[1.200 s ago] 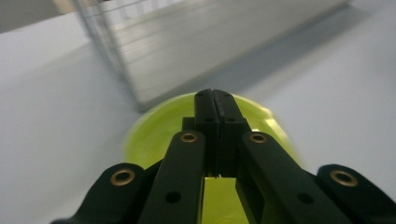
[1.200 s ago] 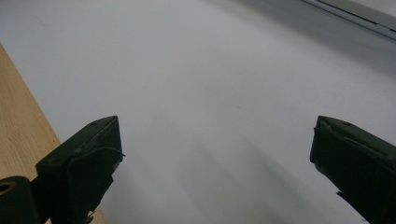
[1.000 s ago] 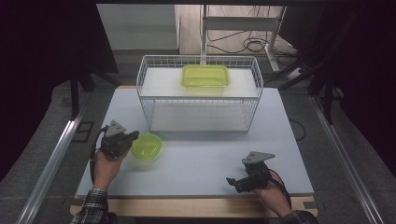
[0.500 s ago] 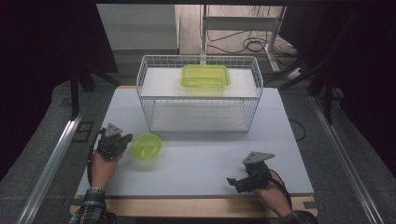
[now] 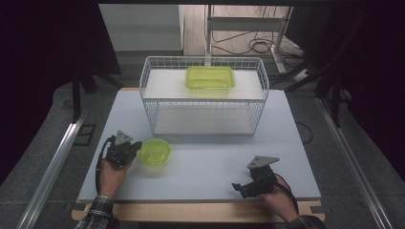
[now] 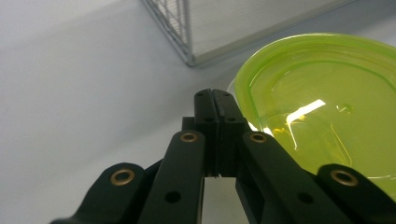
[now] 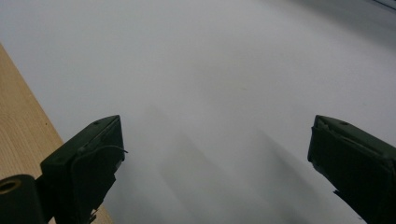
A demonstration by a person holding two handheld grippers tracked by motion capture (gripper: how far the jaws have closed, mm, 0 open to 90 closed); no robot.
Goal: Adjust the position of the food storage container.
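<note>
the left gripper has slid back from the green bowl and now sits just left of it, jaws pressed together and empty. the bowl stays on the desk, in front of the wire basket. the right gripper, well right of the bowl, stays spread wide.

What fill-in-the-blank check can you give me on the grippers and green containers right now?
The left gripper has its jaws ___.
The right gripper has its jaws ___.
The rectangular green plastic container sits on the white wire basket's ___ shelf.
The round green plastic bowl rests on the ___.

Missing: shut; open; upper; table
</note>
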